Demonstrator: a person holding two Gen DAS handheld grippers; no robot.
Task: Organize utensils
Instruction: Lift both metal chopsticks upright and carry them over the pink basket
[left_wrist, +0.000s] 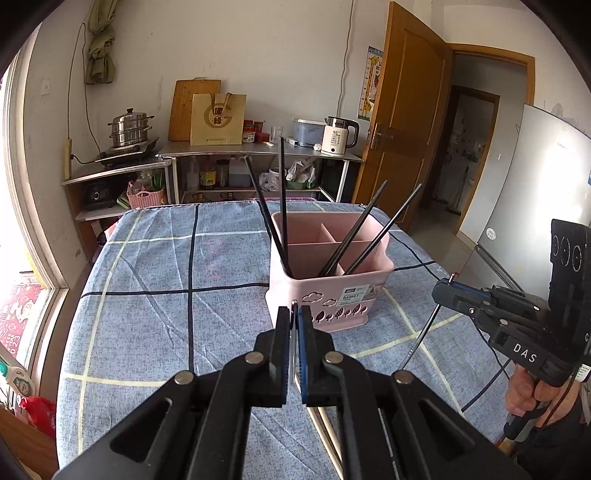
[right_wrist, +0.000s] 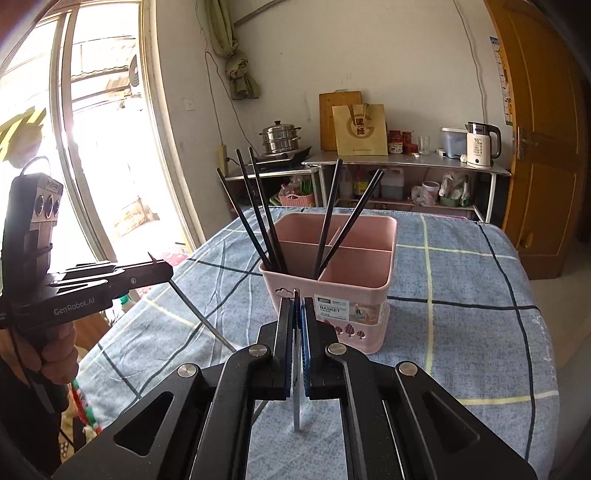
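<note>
A pink utensil basket (left_wrist: 328, 291) with divided compartments stands on the blue checked tablecloth; it also shows in the right wrist view (right_wrist: 332, 295). Several black chopsticks (left_wrist: 275, 218) lean in its near compartments, some left, some right (right_wrist: 258, 214). My left gripper (left_wrist: 294, 314) is shut on a thin metal utensil (left_wrist: 293, 345), just in front of the basket. My right gripper (right_wrist: 297, 314) is shut on another thin metal utensil (right_wrist: 297, 402) whose handle hangs down. Each gripper shows in the other's view, the right (left_wrist: 443, 286) with its metal handle (left_wrist: 421, 338), the left (right_wrist: 162, 267) likewise (right_wrist: 199, 314).
The table (left_wrist: 155, 295) is covered by the cloth. Behind it stand metal shelves (left_wrist: 258, 151) with a steamer pot (left_wrist: 131, 127), a kettle (left_wrist: 338, 136), a paper bag and jars. A wooden door (left_wrist: 406, 110) and a fridge (left_wrist: 535, 192) are at the right; a window (right_wrist: 92, 129) at the left.
</note>
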